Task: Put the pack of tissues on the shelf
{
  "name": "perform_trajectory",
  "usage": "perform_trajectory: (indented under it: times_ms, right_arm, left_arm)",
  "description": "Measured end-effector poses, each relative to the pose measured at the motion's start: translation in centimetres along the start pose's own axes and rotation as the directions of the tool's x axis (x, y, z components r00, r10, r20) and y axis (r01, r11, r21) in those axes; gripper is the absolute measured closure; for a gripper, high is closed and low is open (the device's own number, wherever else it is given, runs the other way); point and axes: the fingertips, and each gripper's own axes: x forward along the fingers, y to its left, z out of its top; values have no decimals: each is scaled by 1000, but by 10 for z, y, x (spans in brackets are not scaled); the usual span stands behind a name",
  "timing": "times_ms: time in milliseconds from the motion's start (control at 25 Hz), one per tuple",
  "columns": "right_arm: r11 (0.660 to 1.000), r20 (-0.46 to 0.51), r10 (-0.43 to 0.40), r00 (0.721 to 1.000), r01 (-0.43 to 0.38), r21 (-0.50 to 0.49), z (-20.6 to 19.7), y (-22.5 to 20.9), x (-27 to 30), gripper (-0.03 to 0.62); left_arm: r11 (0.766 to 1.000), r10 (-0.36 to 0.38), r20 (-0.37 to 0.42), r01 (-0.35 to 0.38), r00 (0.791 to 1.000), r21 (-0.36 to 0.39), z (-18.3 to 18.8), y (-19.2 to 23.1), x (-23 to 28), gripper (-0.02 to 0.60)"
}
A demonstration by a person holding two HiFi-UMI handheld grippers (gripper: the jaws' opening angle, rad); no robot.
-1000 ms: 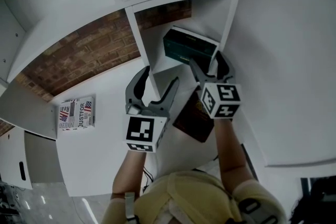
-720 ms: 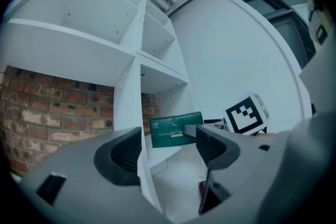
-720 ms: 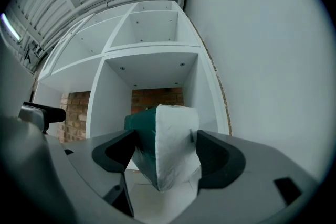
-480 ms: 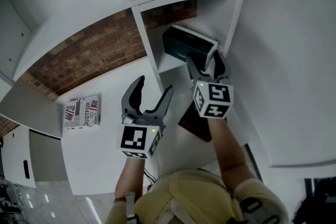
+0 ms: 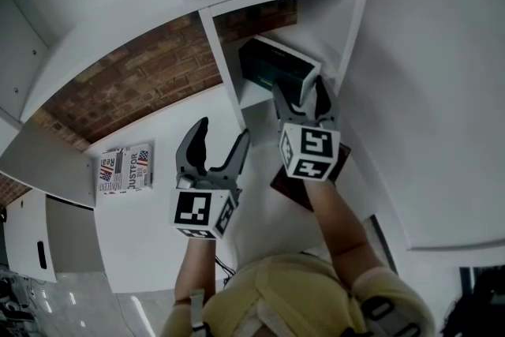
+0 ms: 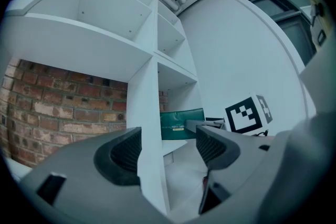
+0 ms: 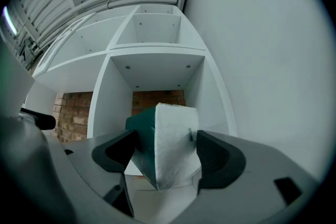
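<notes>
The pack of tissues point(image 5: 272, 63), dark green with a white end, lies at an angle in the lower shelf cubby. In the right gripper view the pack point(image 7: 173, 128) fills the gap between the jaws. My right gripper point(image 5: 298, 88) stands open at the cubby mouth, its fingertips on either side of the pack's near white end. My left gripper point(image 5: 221, 132) is open and empty, lower left, in front of the white divider panel point(image 5: 225, 83). From the left gripper view I see the pack point(image 6: 182, 124) past the divider point(image 6: 147, 128), and the right gripper's marker cube point(image 6: 249, 115).
A dark red booklet point(image 5: 284, 185) lies on the white desk under my right arm. A printed packet point(image 5: 122, 168) lies at the desk's left. A brick wall point(image 5: 150, 75) backs the desk. White shelf cubbies point(image 7: 155, 29) rise above, and a plain white wall point(image 5: 426, 91) stands at the right.
Both grippers have drifted a little down and left in the head view. The pack has stayed in the cubby. Both grippers' jaws look the same width as before.
</notes>
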Motion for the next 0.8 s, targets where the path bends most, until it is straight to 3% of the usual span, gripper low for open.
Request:
perform_trajectory:
  times_ms: [520,800]
  right_arm:
    - [997,22,69,997,-69,25,1,28,-5,224]
    - [989,24,145,989,-146,36,0,46,-11,224]
  left_arm:
    - [999,33,-3,-33,999,-11,-5,16,-9,253]
    - [999,42,-5,-42,999,-28,-7,20,-12,255]
